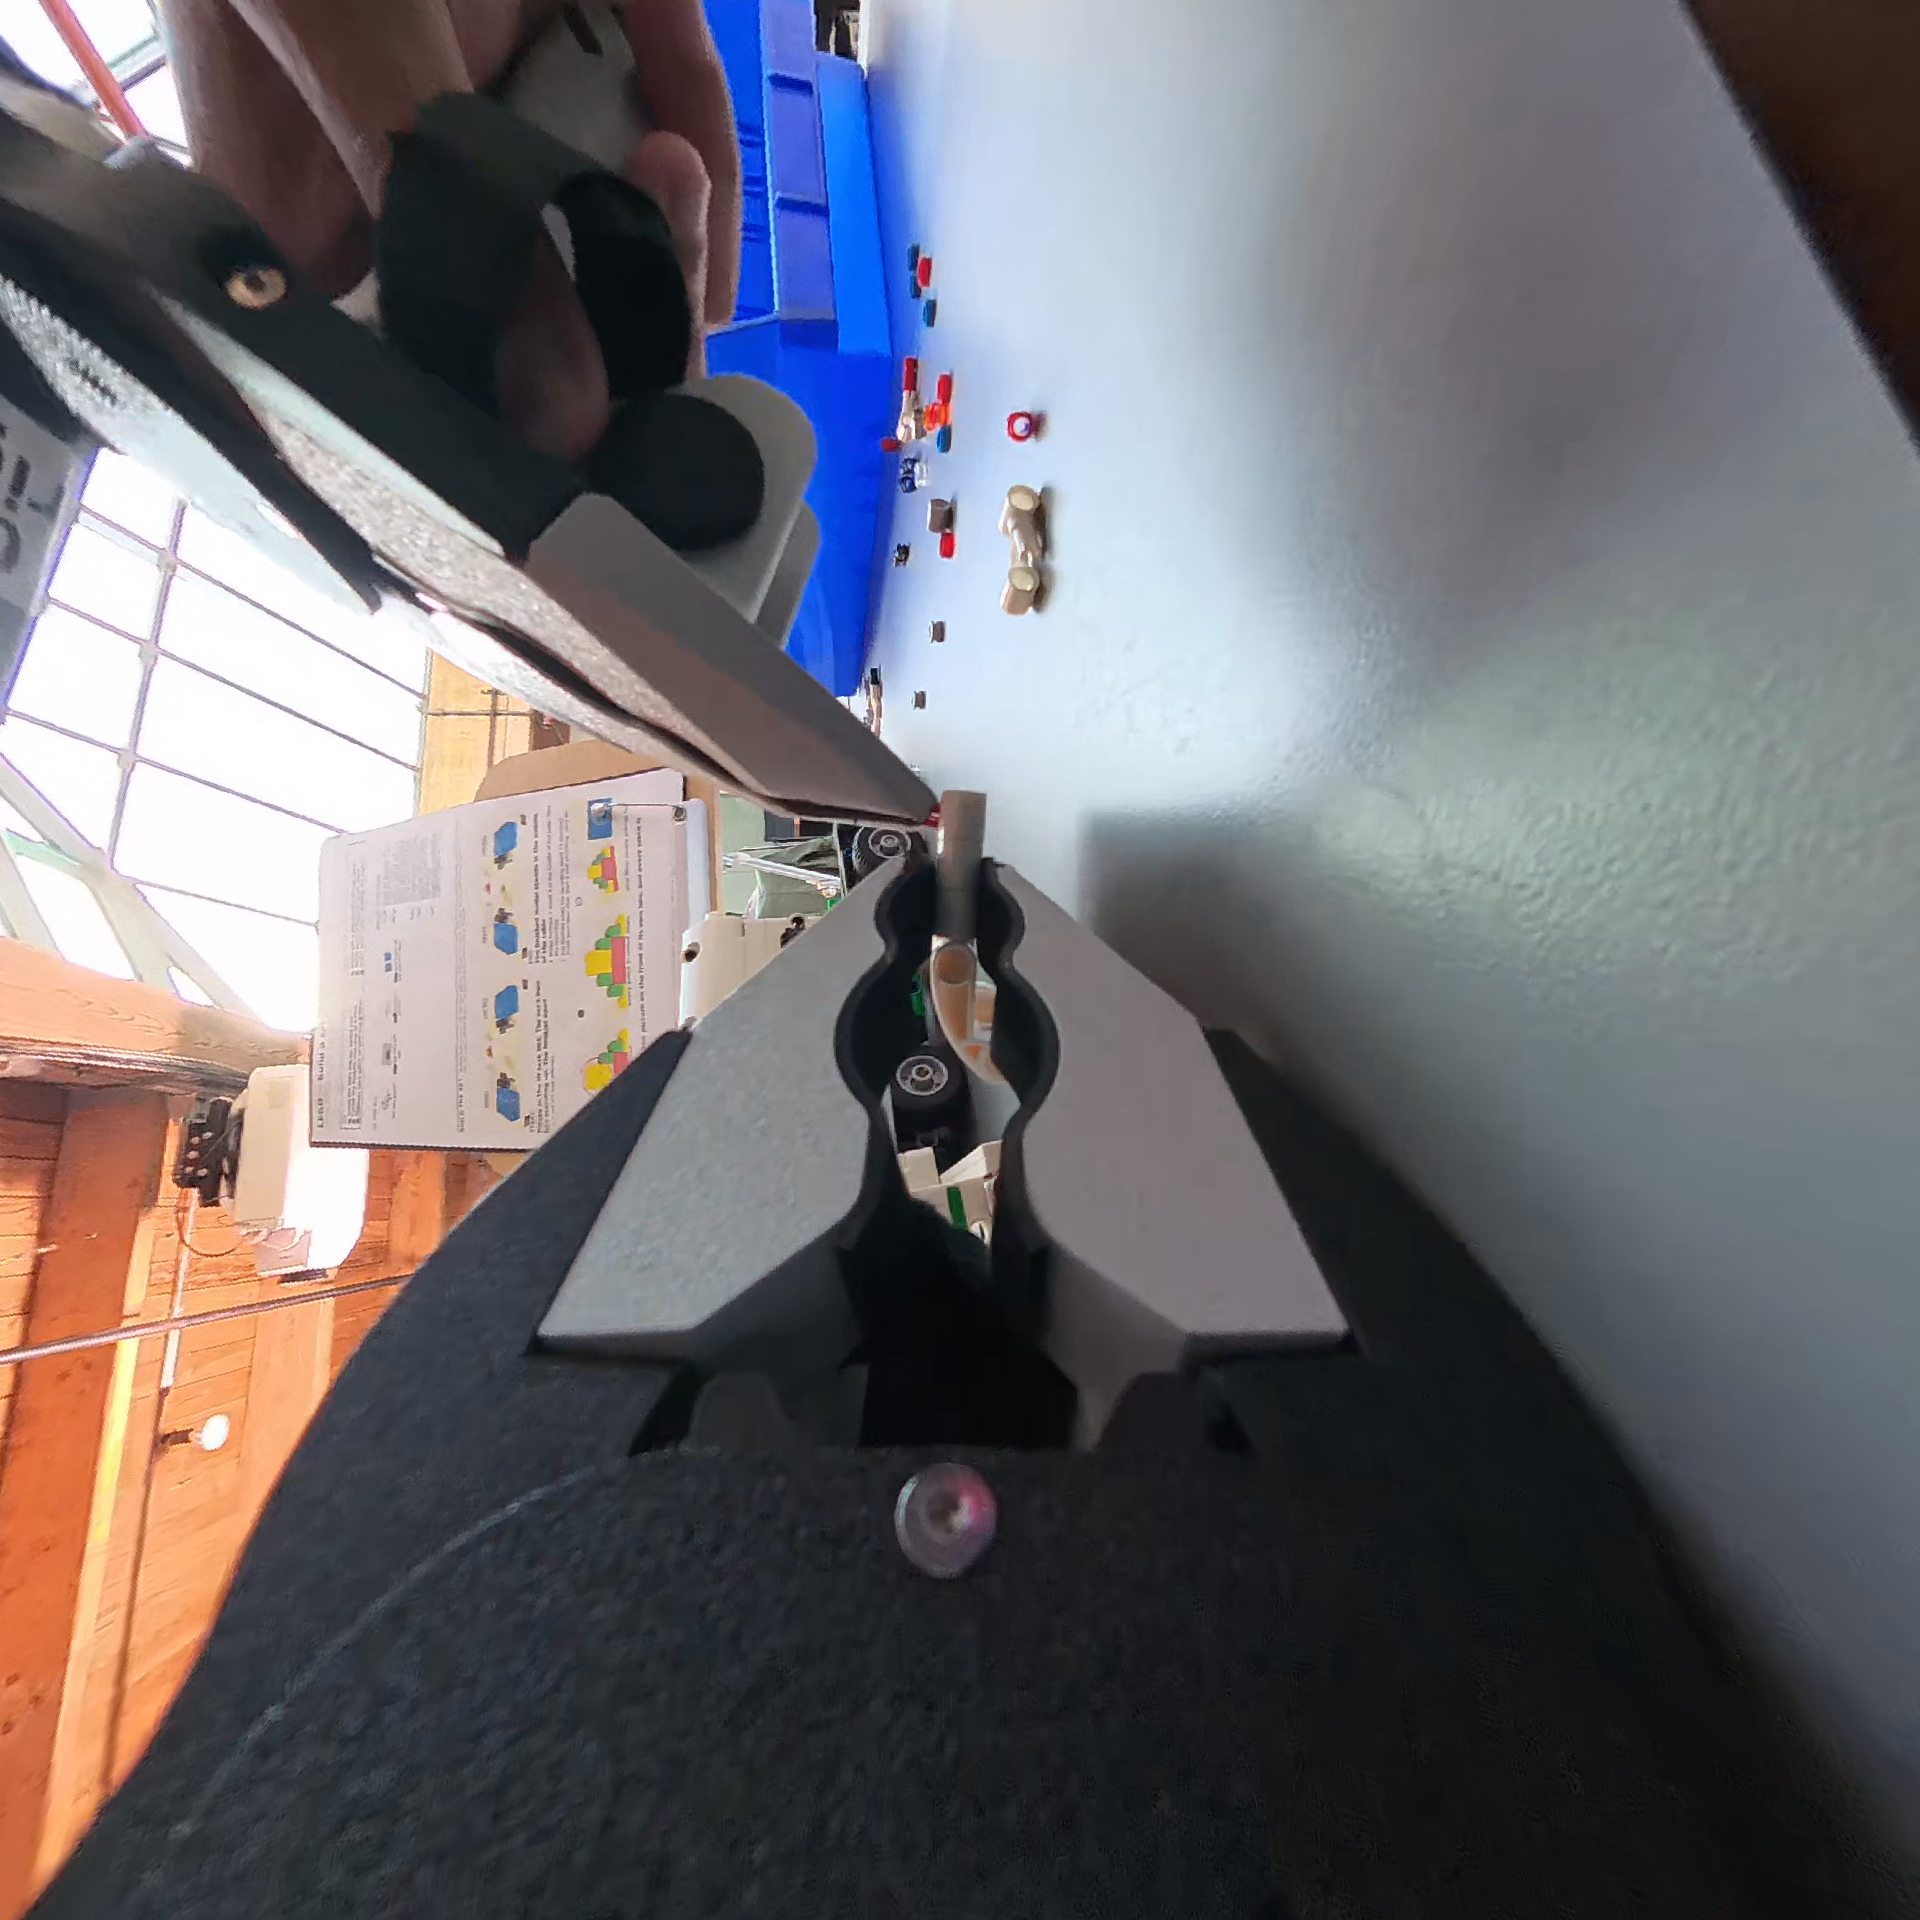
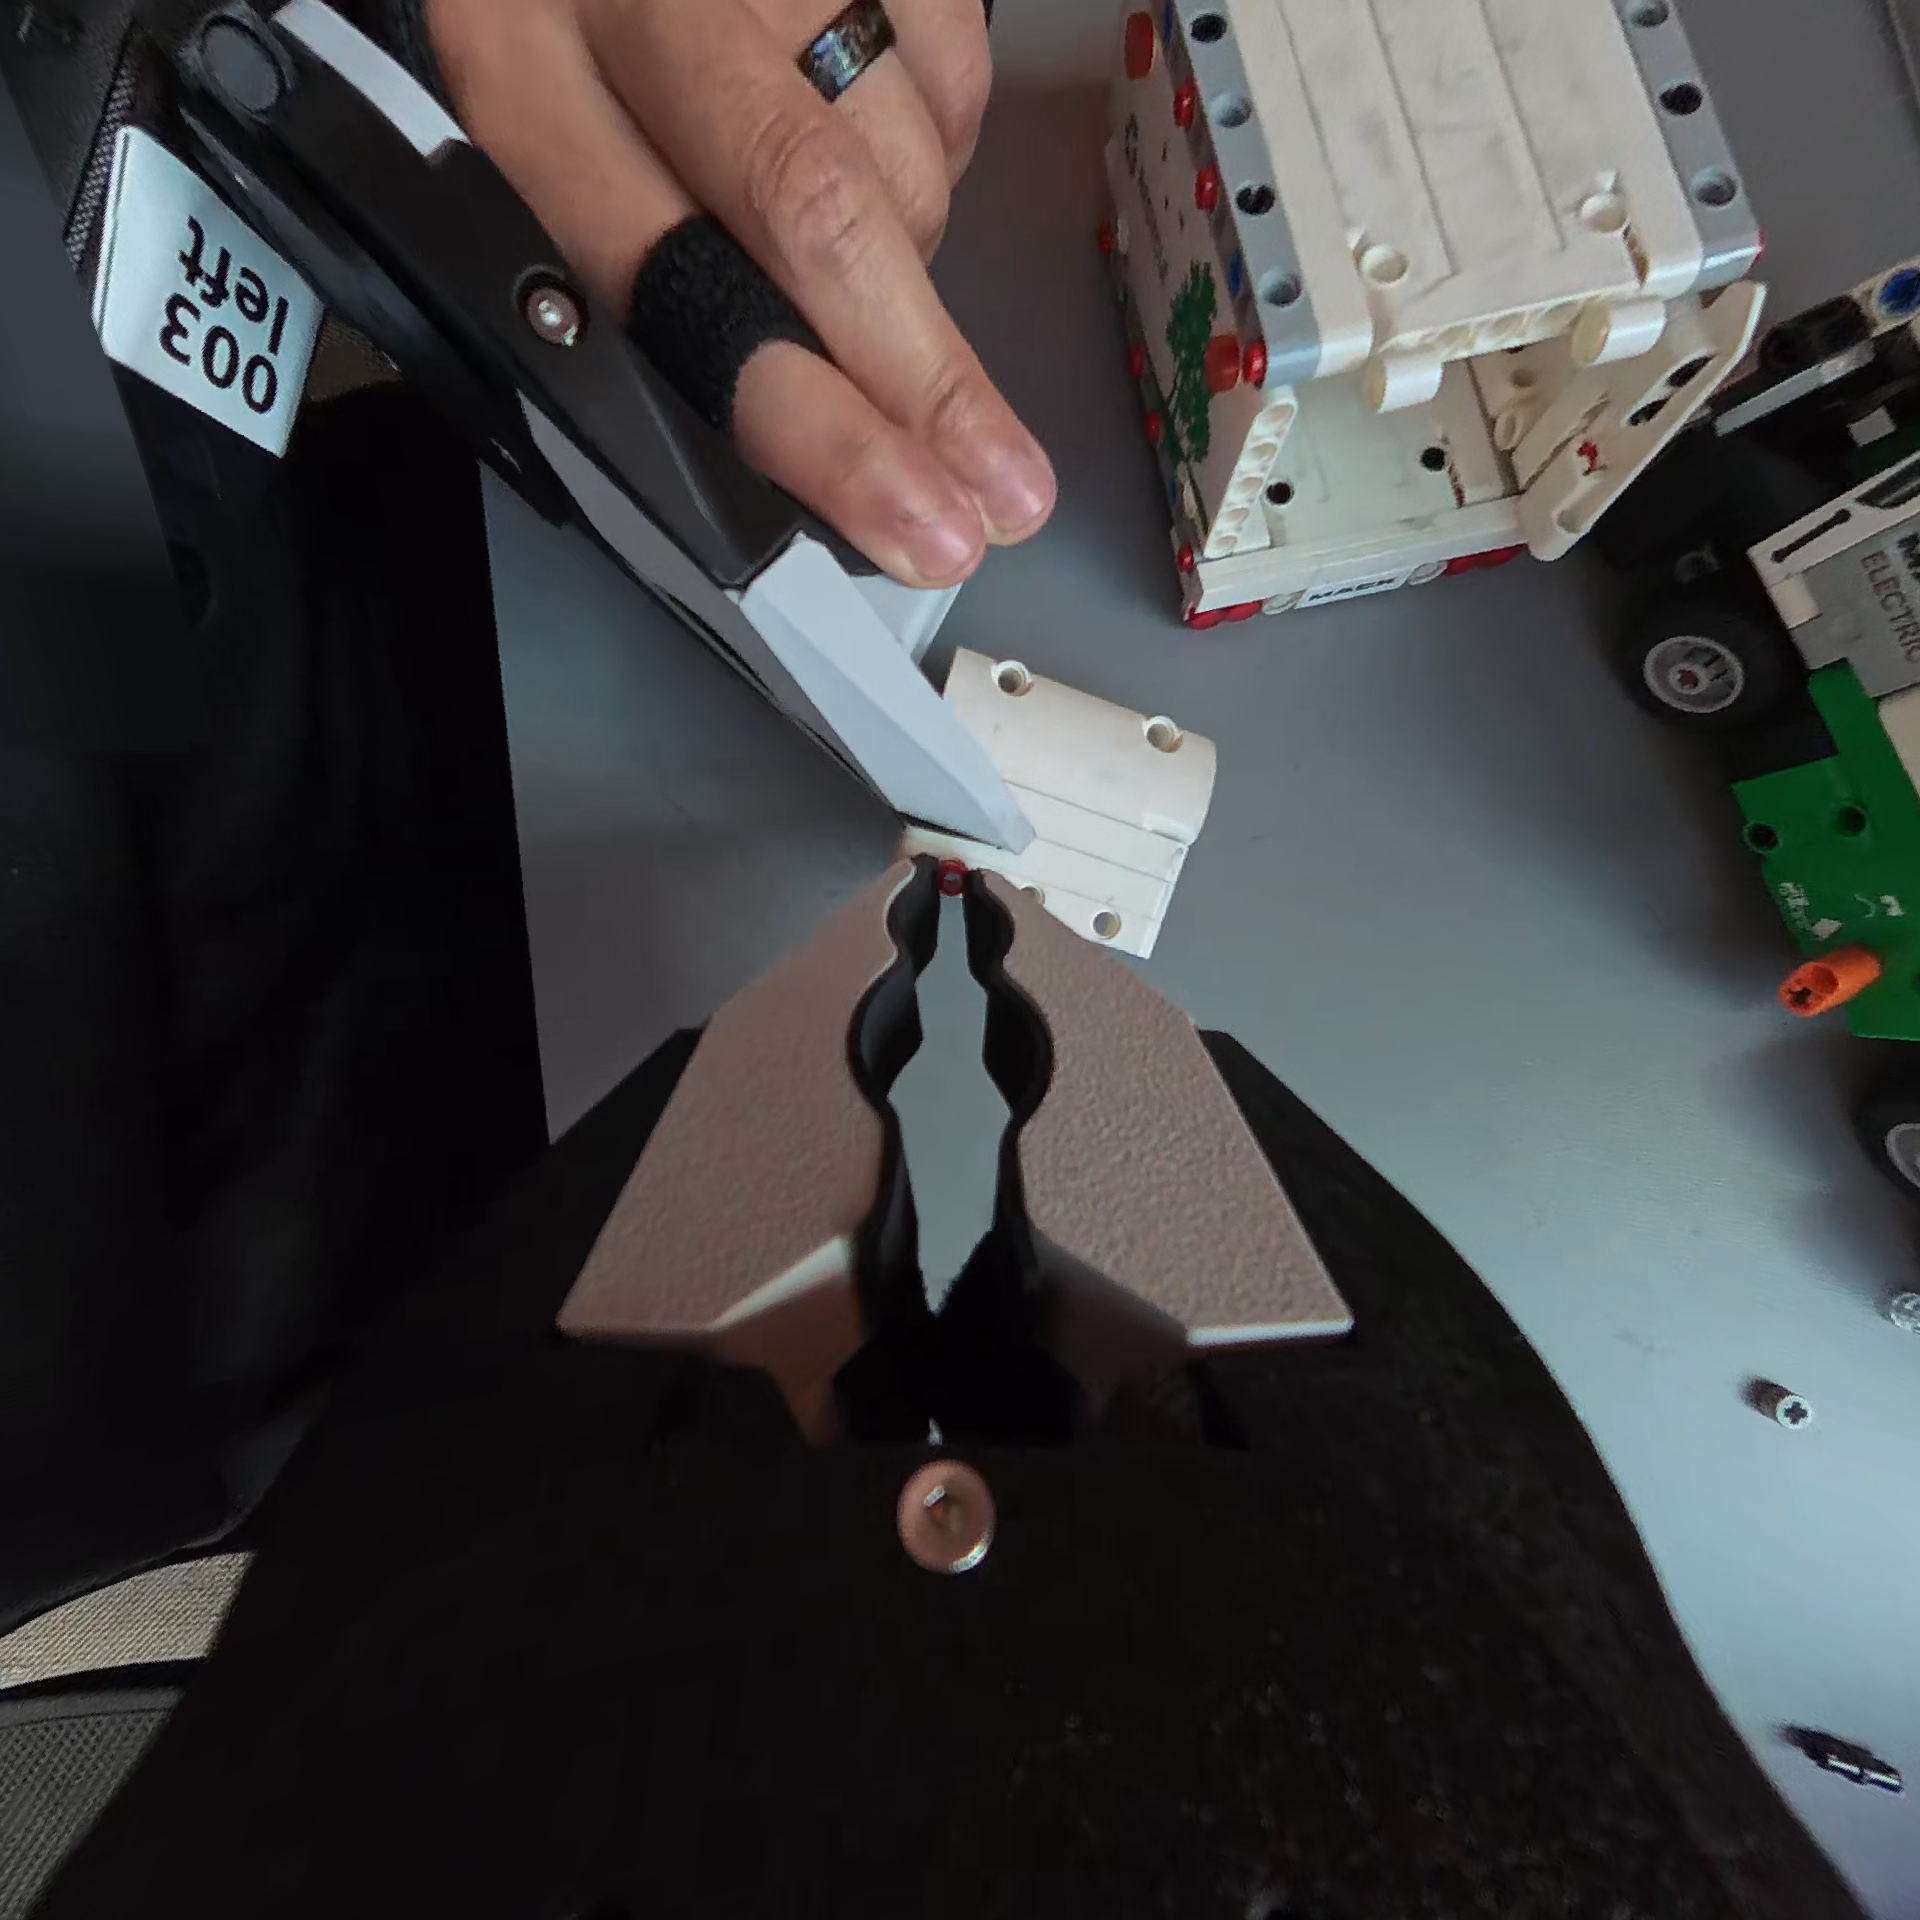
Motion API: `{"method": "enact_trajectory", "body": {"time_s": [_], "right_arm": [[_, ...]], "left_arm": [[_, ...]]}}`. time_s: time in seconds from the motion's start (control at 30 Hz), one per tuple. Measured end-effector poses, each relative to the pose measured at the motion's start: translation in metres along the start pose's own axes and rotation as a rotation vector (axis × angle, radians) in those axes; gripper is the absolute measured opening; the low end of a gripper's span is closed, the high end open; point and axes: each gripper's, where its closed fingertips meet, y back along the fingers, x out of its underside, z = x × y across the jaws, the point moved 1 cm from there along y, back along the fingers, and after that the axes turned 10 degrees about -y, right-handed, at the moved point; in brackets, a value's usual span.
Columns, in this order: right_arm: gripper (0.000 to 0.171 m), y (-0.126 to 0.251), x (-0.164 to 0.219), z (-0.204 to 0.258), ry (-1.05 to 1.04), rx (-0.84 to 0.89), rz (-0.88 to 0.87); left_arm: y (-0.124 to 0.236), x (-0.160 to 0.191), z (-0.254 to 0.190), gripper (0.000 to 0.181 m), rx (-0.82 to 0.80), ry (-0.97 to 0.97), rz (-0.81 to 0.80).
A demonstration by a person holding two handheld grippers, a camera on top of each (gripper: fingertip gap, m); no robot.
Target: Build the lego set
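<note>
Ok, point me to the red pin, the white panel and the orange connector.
Red pin (image 2: 948,881), right wrist view: its round end between the tong tips.
White panel (image 2: 1091,769), right wrist view: its flat top face.
Orange connector (image 2: 1831,980), right wrist view: its middle, beside the green piece.

The white curved lego panel (image 2: 1091,790) has its near-left corner covered by the grey finger of the left gripper (image 2: 966,831), and in the left wrist view only its thin grey-white edge (image 1: 961,862) shows between the jaws, the rest hidden. The tiny red pin (image 2: 948,881) pinched at the tip of the right gripper (image 2: 948,888) is too small to tell its shape. The green-and-black lego truck cab (image 2: 1829,831) is cut off by the right edge, the scattered small coloured lego pieces (image 1: 935,416) on the grey table (image 1: 1455,520) are too small to identify, and the blue plastic bin (image 1: 821,260) is partly blocked by the right gripper's body.
</note>
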Motion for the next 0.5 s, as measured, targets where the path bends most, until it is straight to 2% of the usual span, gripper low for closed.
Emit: {"method": "enact_trajectory", "body": {"time_s": [0.23,0.5], "right_arm": [[0.003,-0.0003,-0.0005,0.0002,0.041,0.039,0.084],[0.003,-0.0067,0.0006,-0.0040,-0.019,-0.035,0.113]], "left_arm": [[0.0011,0.0011,0.0015,0.005,-0.015,-0.044,0.034],[-0.0008,0.0035,-0.0028,0.006,0.031,-0.005,0.038]]}}
